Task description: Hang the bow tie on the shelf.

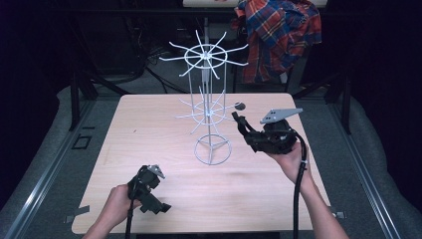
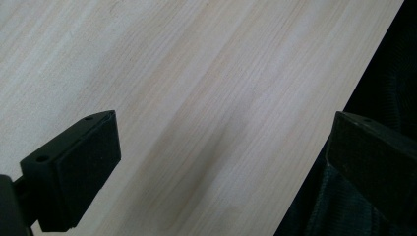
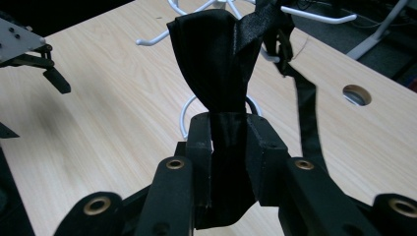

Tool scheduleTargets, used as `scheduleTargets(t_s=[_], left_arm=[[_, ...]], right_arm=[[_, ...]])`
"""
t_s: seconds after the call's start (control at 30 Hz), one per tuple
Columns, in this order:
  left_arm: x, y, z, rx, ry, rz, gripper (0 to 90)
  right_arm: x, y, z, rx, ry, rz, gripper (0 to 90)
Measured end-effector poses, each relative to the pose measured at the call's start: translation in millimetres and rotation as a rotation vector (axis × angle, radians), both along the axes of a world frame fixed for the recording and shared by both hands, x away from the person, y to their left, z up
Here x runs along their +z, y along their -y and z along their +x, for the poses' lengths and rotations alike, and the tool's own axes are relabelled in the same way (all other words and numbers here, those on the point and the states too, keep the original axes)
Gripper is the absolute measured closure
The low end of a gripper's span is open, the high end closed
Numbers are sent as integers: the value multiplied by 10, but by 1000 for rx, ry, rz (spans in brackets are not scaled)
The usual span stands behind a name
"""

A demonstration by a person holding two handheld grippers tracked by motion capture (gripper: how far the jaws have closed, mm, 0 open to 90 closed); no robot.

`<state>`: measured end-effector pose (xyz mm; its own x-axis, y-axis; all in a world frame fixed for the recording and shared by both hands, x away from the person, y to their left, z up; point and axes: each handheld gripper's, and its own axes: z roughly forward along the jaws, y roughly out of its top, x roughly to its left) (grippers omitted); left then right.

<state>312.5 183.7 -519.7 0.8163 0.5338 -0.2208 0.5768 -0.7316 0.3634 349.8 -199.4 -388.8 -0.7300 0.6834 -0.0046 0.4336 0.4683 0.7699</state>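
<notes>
Right gripper (image 3: 228,130) clamped on a black satin bow tie (image 3: 216,64), its strap (image 3: 307,113) trailing beside the jaws, white wire display rack (image 1: 209,107) just beyond, left gripper (image 2: 221,162) wide apart over bare wooden table (image 2: 196,73).

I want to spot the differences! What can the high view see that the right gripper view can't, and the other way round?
High view alone: the plaid shirt hanging behind the table, the rack's top ring of arms, and both the person's hands.

Right gripper view alone: close up, the right hand-held gripper pinching a black bow tie, and a round hole in the tabletop.

Both: the wooden table, the white wire rack, the bow tie and the left hand-held gripper.
</notes>
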Motion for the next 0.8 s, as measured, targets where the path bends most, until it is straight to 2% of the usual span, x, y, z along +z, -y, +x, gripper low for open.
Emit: scheduleTargets(t_s=[0.23, 0.4, 0.8], left_arm=[[1, -2, 0, 1, 2, 1, 2], [-3, 2, 1, 1, -2, 0, 2], [-7, 1, 2, 0, -1, -3, 2]], right_arm=[[-129, -61, 52, 6, -34, -22, 738], [-177, -120, 58, 7, -23, -40, 738], [-315, -278, 153, 10, -43, -64, 738]])
